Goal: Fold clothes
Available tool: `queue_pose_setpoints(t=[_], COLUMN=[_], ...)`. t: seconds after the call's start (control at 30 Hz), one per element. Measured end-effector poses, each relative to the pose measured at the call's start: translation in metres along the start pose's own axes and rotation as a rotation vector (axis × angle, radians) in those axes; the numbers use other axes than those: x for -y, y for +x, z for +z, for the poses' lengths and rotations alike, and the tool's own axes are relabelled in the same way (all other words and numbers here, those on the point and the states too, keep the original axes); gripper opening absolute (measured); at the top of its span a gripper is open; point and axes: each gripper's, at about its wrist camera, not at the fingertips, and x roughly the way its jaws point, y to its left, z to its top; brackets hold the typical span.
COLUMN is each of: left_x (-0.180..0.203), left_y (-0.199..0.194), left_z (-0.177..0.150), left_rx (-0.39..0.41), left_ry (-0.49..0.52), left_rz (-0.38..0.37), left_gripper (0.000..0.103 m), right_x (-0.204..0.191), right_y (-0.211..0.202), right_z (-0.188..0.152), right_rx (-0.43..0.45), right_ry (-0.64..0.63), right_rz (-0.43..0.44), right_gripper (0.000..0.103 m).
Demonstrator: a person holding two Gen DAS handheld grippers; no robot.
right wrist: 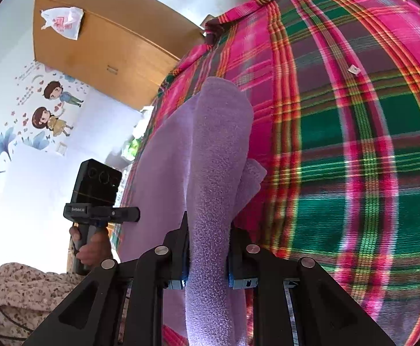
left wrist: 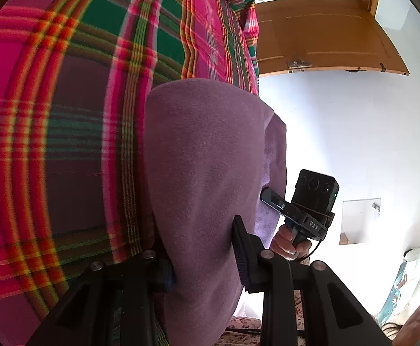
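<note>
A purple fleece garment (left wrist: 207,155) hangs lifted over a pink, green and red plaid bedsheet (left wrist: 65,109). My left gripper (left wrist: 204,248) is shut on one edge of it, and the cloth covers most of the left finger. In the right wrist view the garment (right wrist: 218,150) runs as a bunched strip between the fingers of my right gripper (right wrist: 208,230), which is shut on it. Each gripper shows in the other's view: the right gripper (left wrist: 270,199) at the cloth's right edge, held by a hand (left wrist: 287,242), and the left gripper (right wrist: 129,213) beside the cloth.
The plaid bedsheet (right wrist: 354,144) fills the space behind the garment. A wooden cabinet (right wrist: 100,46) with a plastic bag (right wrist: 62,21) on top stands against a white wall with cartoon stickers (right wrist: 51,106). A wooden door (left wrist: 319,34) is at upper right. Floral fabric (right wrist: 22,285) lies low.
</note>
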Motion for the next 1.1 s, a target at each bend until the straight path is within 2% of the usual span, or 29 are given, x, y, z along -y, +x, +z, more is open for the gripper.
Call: queue_pose_setpoints(t=[0.5,0.7,0.77,1.1], left_x=[-0.009,-0.017,-0.029,-0.044], left_y=[-0.024,-0.032,-0.048,-0.058], left_z=[0.022,0.04,0.044,0.073], left_rx=[0.142,0.178,0.188,0.23], left_ry=[-0.017,-0.032,-0.038,-0.056], left_rz=[-0.001,0.003,0.0,0.009], left_gripper=[0.033,0.033,0.033,0.033], right_x=[-0.025,-0.029,-0.03,-0.038], right_y=[0.032,0.043,0.046,0.069], right_z=[0.02,0.026,0.026,0.037], right_rx=[-0.016,-0.026,-0.033,-0.058], right_ry=[-0.028,-0.024,-0.022,-0.023], right_rz=[0.073,0.085,0.086,0.076], right_gripper=[0.019,0.019,0.019,0.019])
